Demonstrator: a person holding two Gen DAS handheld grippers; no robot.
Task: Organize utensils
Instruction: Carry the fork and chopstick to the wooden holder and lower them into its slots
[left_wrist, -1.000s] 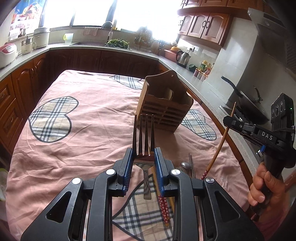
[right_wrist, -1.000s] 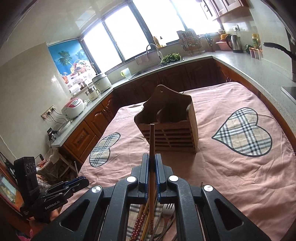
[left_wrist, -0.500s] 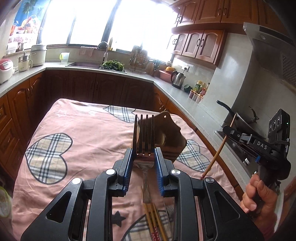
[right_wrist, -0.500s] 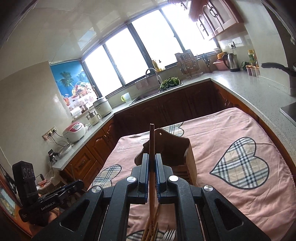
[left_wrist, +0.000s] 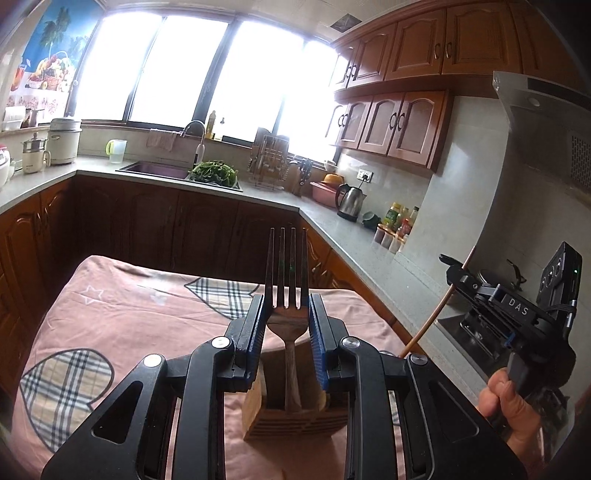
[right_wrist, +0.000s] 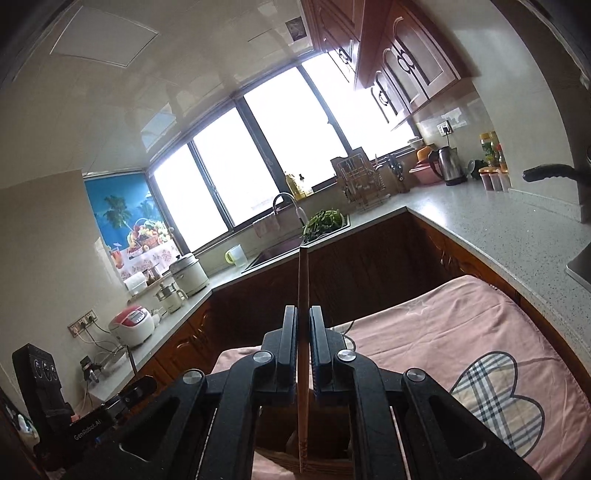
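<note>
From the left wrist, the left gripper (left_wrist: 287, 325) pinches a fork (left_wrist: 287, 295) at its neck, tines up and handle hanging straight down over the wooden utensil holder (left_wrist: 258, 413) directly beneath. From the right wrist, the right gripper (right_wrist: 303, 332) clamps one chopstick (right_wrist: 303, 295), its long axis near vertical, lower end hanging over the holder's opening.

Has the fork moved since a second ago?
Yes. The fork, clamped in the left gripper, rose and moved forward: the wooden holder sat beyond its tines before, now below its handle.
</note>
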